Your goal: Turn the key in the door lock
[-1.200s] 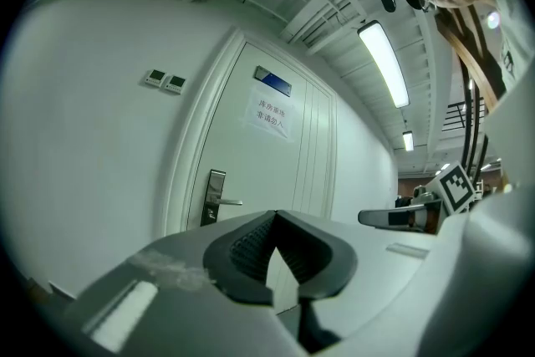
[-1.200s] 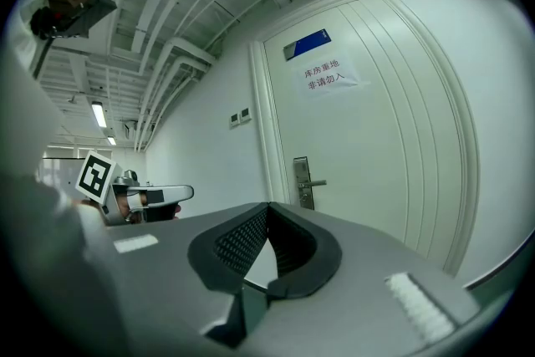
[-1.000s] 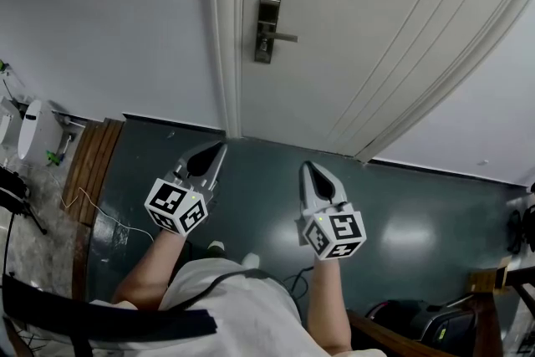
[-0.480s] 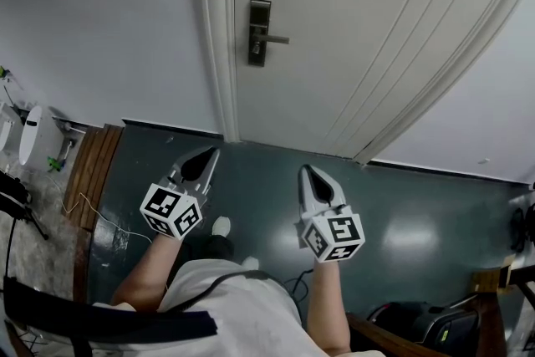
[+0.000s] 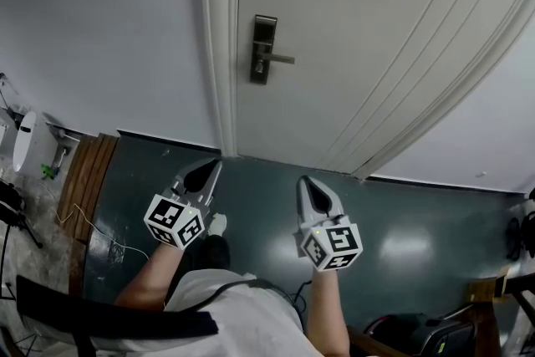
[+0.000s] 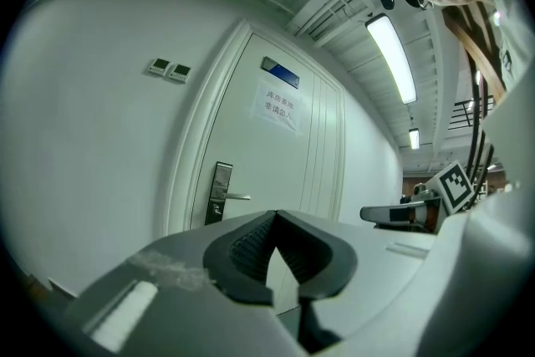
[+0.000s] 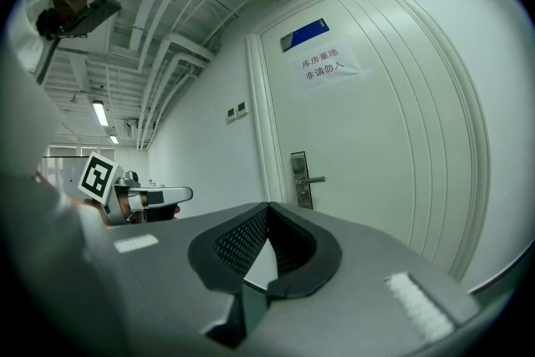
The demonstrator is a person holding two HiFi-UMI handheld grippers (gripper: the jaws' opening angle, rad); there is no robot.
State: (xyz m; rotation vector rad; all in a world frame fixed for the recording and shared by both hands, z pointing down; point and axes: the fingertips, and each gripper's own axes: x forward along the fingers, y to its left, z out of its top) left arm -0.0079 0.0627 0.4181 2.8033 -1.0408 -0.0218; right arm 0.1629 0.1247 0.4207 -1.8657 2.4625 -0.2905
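Facing the white panelled door (image 5: 359, 63), both grippers are held level over the dark green floor (image 5: 418, 221), well short of it. The left gripper (image 5: 203, 174) has its fingers pressed together with nothing between them, and so does the right gripper (image 5: 312, 190).

The task's thing, the tall grey metal lock plate (image 5: 264, 50), sits upright at the door's left edge, far ahead, between the two grippers' lines. Neither is clearly nearer. Its silver lever handle (image 5: 282, 58) runs level to the right. No key can be made out, as it is too small to tell. My guess is that the keyhole is low on the plate, so the next move is a straight reach forward.

A white paper notice (image 7: 328, 64) reads 库房重地 非请勿入 in red. A blue plaque (image 7: 304, 34) is above it, its text unreadable.
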